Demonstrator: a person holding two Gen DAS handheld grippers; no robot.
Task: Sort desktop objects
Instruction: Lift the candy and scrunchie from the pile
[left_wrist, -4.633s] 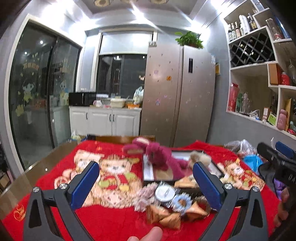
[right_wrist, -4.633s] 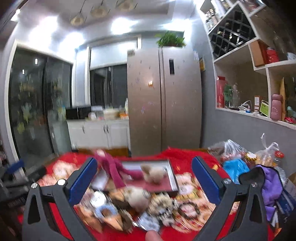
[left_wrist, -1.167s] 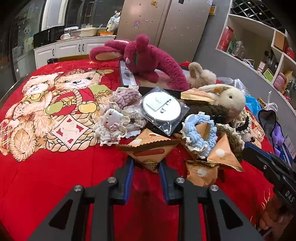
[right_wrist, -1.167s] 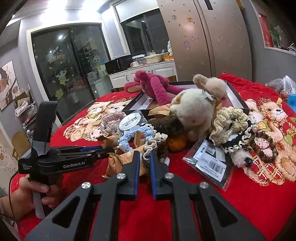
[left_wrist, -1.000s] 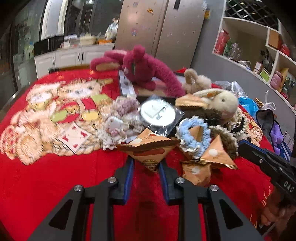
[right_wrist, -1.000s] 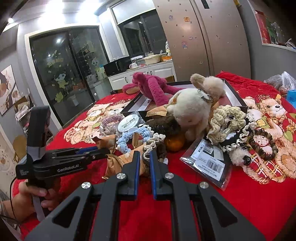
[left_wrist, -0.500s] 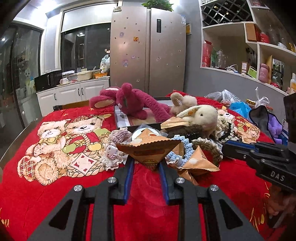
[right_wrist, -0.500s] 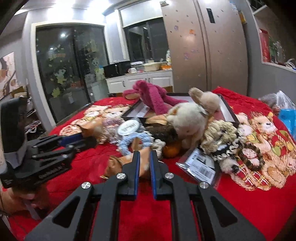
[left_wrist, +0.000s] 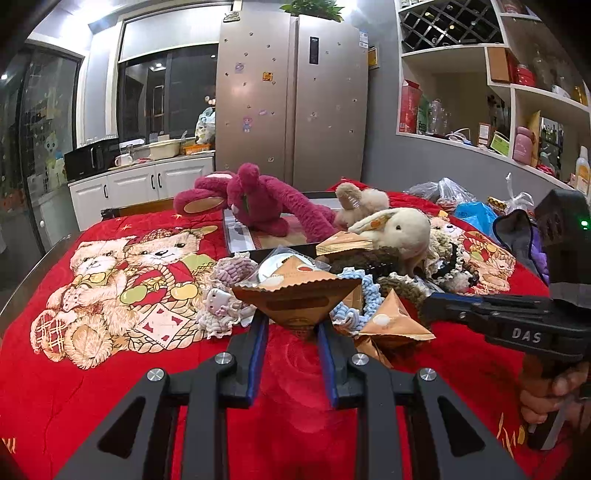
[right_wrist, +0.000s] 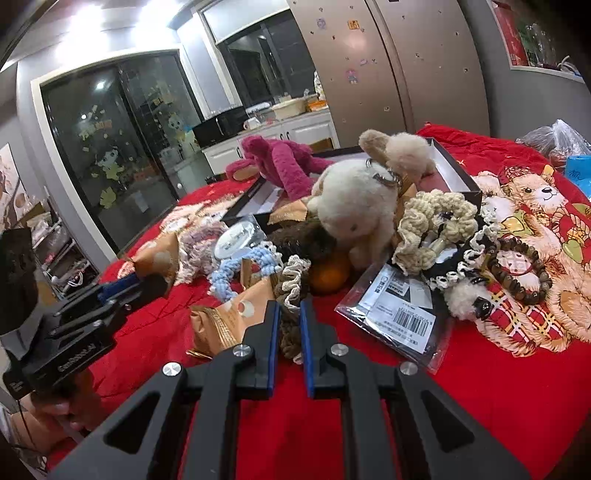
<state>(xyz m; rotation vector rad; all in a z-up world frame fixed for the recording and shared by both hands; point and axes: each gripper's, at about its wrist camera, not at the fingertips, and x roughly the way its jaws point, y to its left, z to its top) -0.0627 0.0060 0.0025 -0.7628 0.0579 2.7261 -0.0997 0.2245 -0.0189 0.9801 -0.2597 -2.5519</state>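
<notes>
You had lifted the triangular snack packet (left_wrist: 295, 297) clear of the pile, your left gripper (left_wrist: 291, 332) clamped on its lower tip, while your right gripper (right_wrist: 289, 325) pinched the brown crocheted scrunchie (right_wrist: 291, 295) resting on the red bench cloth (left_wrist: 74, 398); sorting was barely begun.

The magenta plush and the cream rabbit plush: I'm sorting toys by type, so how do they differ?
The magenta plush is dark pink and long-limbed; the cream rabbit plush is pale and rounder. The magenta plush sprawls across the black tray; the cream rabbit plush sits in front of the tray, on the clutter pile. Both are fuzzy soft toys, and neither is in a hand-held gripper.
</notes>
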